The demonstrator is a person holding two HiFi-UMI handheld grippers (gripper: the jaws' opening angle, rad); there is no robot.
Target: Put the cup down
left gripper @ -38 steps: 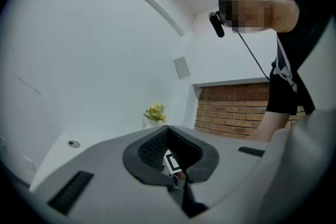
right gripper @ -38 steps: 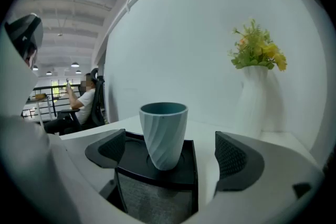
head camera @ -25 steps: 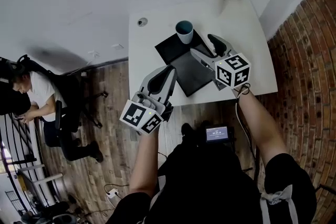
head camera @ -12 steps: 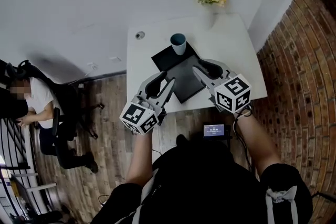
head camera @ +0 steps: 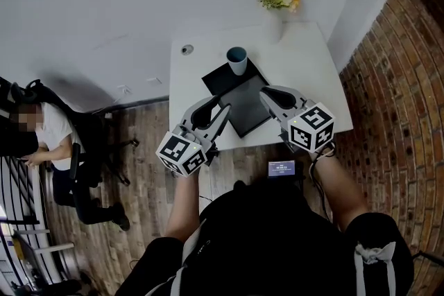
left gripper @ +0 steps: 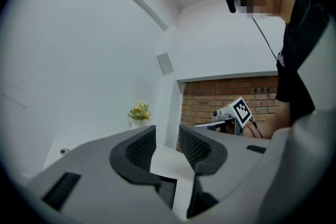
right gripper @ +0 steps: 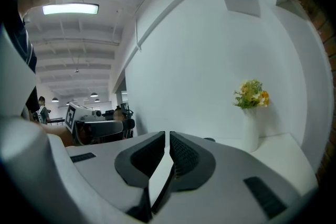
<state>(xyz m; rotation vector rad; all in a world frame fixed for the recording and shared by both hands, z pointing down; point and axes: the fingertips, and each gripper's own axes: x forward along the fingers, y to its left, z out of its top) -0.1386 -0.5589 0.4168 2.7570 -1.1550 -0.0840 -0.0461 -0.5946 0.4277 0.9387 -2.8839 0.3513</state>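
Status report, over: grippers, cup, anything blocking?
Left gripper just opening, empty. Right gripper just closed, empty. Cup upright on mat. Nothing in the way.

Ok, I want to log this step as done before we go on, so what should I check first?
1. Cup upright on the mat: ok.
2. Cup free of both tools: ok, both are back at the table's near edge.
3. Right tool empty: ok, shut on nothing.
4. Left tool empty: ok, its jaws have just been opening, nothing between them.
5. Vase apart from the cup: ok.
6. Cup empty inside: cannot tell.
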